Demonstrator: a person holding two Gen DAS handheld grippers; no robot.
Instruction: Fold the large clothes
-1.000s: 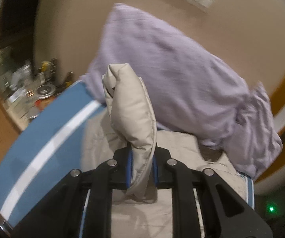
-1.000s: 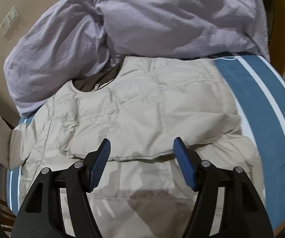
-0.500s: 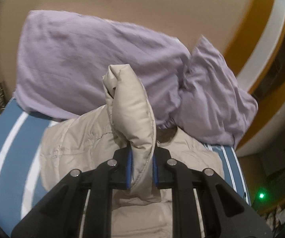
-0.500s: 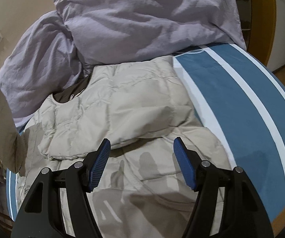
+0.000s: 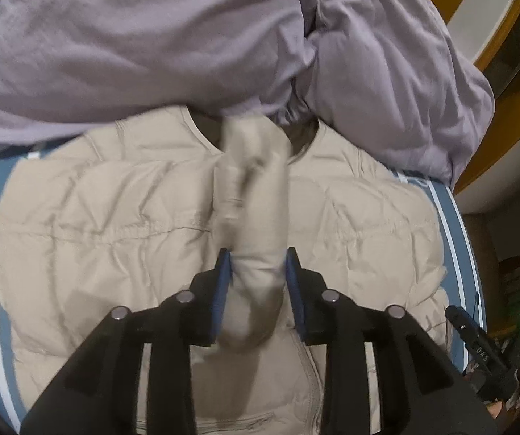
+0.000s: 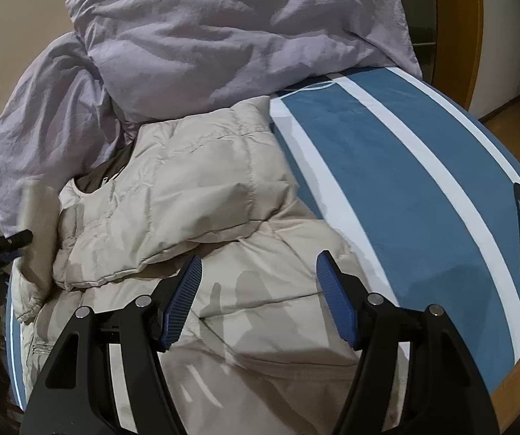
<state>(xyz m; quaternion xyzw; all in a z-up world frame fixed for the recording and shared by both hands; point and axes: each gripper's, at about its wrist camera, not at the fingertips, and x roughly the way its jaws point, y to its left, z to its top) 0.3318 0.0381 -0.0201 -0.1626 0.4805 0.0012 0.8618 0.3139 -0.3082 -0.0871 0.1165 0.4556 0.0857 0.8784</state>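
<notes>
Beige quilted fabric fills the middle of both views: a padded jacket (image 5: 122, 224) lies spread on a bed whose cover (image 6: 397, 166) is blue with white stripes, its neckline toward a heap of lilac bedding (image 5: 158, 40) that rests against the far wall. Seen from the left wrist camera, the left gripper (image 5: 256, 282) points steeply down over the jacket's chest, and a sleeve (image 5: 256, 195) of the same beige fabric stands up between its blue pads (image 5: 222, 290); the jaws are opening, the pads still lie against the sleeve's sides, and the sleeve's upper part is blurred, reaching to the dark lining at the collar (image 5: 209, 128). A zip line runs down the jacket front below the gripper. Seen from the right wrist camera, the right gripper (image 6: 260, 297) hovers just above the jacket's lower body with its jaws spread wide and nothing between them; its ribbed blue pads (image 6: 183, 301) cast shadows on the fabric. In that view the other sleeve (image 6: 194, 224) lies already folded across the chest, its cuff near the jacket's left edge, while the raised sleeve and the tip of the left gripper appear at the far left margin. To the right of the jacket the bed cover lies bare up to its rounded edge, with an orange wooden frame (image 6: 459, 29) beyond
</notes>
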